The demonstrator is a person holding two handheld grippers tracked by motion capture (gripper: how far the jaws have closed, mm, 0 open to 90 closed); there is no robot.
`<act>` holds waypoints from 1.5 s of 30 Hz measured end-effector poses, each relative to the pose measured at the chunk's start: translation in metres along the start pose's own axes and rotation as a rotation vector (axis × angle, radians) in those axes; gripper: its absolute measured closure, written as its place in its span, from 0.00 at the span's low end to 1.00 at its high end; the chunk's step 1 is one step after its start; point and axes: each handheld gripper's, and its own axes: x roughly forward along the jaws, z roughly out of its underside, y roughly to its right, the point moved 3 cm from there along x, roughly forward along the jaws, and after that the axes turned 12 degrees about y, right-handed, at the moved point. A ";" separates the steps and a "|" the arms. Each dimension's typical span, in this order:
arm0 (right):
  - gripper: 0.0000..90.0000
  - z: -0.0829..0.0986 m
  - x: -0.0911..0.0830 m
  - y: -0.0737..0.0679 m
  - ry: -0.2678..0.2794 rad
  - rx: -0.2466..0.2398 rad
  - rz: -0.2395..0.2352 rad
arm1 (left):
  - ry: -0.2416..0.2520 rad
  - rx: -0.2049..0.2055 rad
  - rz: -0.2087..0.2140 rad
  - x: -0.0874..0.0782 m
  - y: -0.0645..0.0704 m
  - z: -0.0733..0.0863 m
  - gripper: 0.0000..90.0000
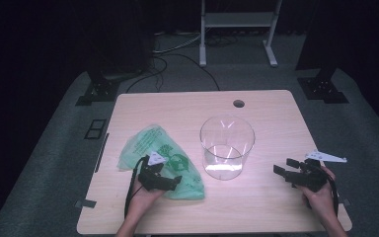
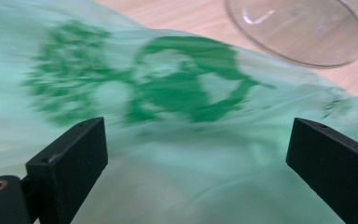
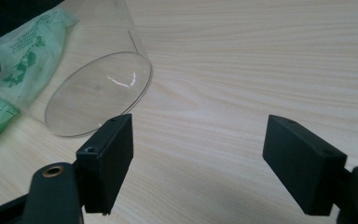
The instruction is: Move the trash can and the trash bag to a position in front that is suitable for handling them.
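A green plastic bag (image 1: pixel 164 159) with dark green print lies flat on the left half of the wooden table (image 1: pixel 271 113). My left gripper (image 1: pixel 173 181) hovers over the bag's near edge, its jaws wide open with the bag (image 2: pixel 182 116) spread beneath and between them. A clear round container (image 1: pixel 226 146) stands upright at the table's middle. My right gripper (image 1: pixel 282 174) is open near the right front of the table, pointing left toward the container (image 3: pixel 98 93), with bare wood between its jaws. The bag (image 3: pixel 23 60) shows through and behind the container there.
A round cable hole (image 1: pixel 238 103) sits near the table's far edge. Beyond the table stand a white frame (image 1: pixel 237 29), dark stands and floor cables (image 1: pixel 177 54). Bare wood stretches between the container and my right gripper.
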 end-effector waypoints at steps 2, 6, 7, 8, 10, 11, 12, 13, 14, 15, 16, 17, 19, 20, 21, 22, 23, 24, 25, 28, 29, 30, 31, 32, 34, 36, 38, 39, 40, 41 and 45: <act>0.27 0.000 0.001 -0.001 -0.003 0.000 -0.003 | 0.009 -0.001 -0.013 -0.005 -0.012 -0.002 0.05; 0.27 0.001 0.004 -0.002 -0.012 -0.005 -0.004 | -0.003 0.008 -0.039 -0.006 -0.037 -0.005 0.06; 0.27 0.002 0.004 -0.002 -0.014 -0.007 -0.005 | -0.005 -0.004 -0.044 -0.004 -0.044 -0.005 0.06; 0.27 0.002 0.004 -0.002 -0.014 -0.009 -0.006 | -0.009 -0.009 -0.040 -0.003 -0.047 -0.006 0.08; 0.27 0.002 0.004 -0.002 -0.015 -0.010 -0.006 | -0.014 0.002 -0.029 0.001 -0.055 -0.007 0.11; 0.27 0.002 0.004 -0.002 -0.013 -0.010 -0.006 | -0.014 0.004 -0.028 0.002 -0.058 -0.008 0.13; 0.27 0.002 0.004 -0.002 -0.012 -0.011 -0.007 | -0.014 -0.002 -0.027 0.003 -0.061 -0.009 0.14; 0.27 0.002 0.003 -0.001 -0.012 -0.008 -0.006 | -0.012 -0.004 -0.030 0.004 -0.065 -0.011 0.15; 0.27 0.002 0.003 -0.001 -0.011 -0.010 -0.007 | -0.013 -0.004 -0.033 0.005 -0.069 -0.012 0.18; 0.27 0.002 0.003 -0.001 -0.011 -0.009 -0.007 | -0.013 -0.019 -0.031 0.007 -0.073 -0.013 0.19; 0.27 0.002 0.003 -0.001 -0.011 -0.010 -0.008 | -0.010 -0.030 -0.027 0.009 -0.076 -0.014 0.20; 0.27 0.002 0.004 -0.001 -0.012 -0.011 -0.010 | -0.005 -0.032 -0.020 0.010 -0.078 -0.015 0.24; 0.27 0.002 0.004 -0.001 -0.016 -0.008 -0.012 | -0.004 -0.037 -0.019 0.013 -0.084 -0.019 0.27; 0.27 0.002 0.004 -0.002 -0.017 -0.009 -0.013 | -0.004 -0.044 -0.014 0.014 -0.086 -0.020 0.31; 0.27 0.002 0.005 -0.002 -0.018 -0.010 -0.014 | -0.007 -0.049 -0.007 0.016 -0.088 -0.021 0.37; 0.27 0.002 0.005 -0.002 -0.018 -0.012 -0.015 | -0.014 -0.055 -0.008 0.017 -0.091 -0.022 0.44; 0.27 0.002 0.005 -0.002 -0.019 -0.011 -0.016 | -0.021 -0.060 -0.007 0.018 -0.092 -0.022 0.49; 0.27 0.002 0.004 -0.002 -0.019 -0.012 -0.016 | -0.032 -0.066 -0.002 0.019 -0.093 -0.021 0.55; 0.27 0.002 0.004 -0.002 -0.018 -0.013 -0.016 | -0.039 -0.064 0.002 0.019 -0.094 -0.021 0.61; 0.27 0.002 0.004 -0.001 -0.018 -0.011 -0.016 | -0.078 -0.059 0.012 0.020 -0.095 -0.016 0.80; 0.27 0.002 0.004 -0.001 -0.019 -0.011 -0.016 | -0.088 -0.058 0.017 0.020 -0.095 -0.014 0.86; 0.27 0.002 0.004 -0.001 -0.018 -0.011 -0.017 | -0.088 -0.058 0.017 0.020 -0.095 -0.014 0.90; 0.27 0.002 0.004 -0.001 -0.018 -0.011 -0.018 | -0.076 -0.081 0.023 0.018 -0.098 -0.009 0.98; 0.27 0.002 0.004 -0.001 -0.016 -0.013 -0.018 | -0.063 -0.105 0.032 0.017 -0.099 -0.007 1.00; 0.27 0.001 0.004 -0.001 -0.015 -0.012 -0.018 | -0.045 -0.153 0.027 0.012 -0.102 -0.003 1.00; 0.27 0.001 0.003 -0.002 -0.014 -0.013 -0.017 | -0.039 -0.168 0.007 0.005 -0.103 0.001 1.00; 0.27 0.001 0.003 -0.002 -0.012 -0.013 -0.018 | -0.041 -0.166 -0.022 -0.004 -0.101 0.006 1.00; 0.27 0.001 0.002 -0.002 -0.011 -0.014 -0.019 | -0.041 -0.167 -0.034 -0.009 -0.100 0.009 1.00; 0.27 0.001 0.002 -0.002 -0.011 -0.014 -0.019 | -0.034 -0.174 -0.037 -0.014 -0.098 0.012 1.00; 0.27 0.001 0.002 -0.002 -0.012 -0.014 -0.018 | -0.026 -0.183 -0.036 -0.019 -0.097 0.016 1.00; 0.27 0.002 0.004 -0.003 -0.017 -0.017 -0.020 | -0.022 -0.181 -0.043 -0.039 -0.088 0.029 1.00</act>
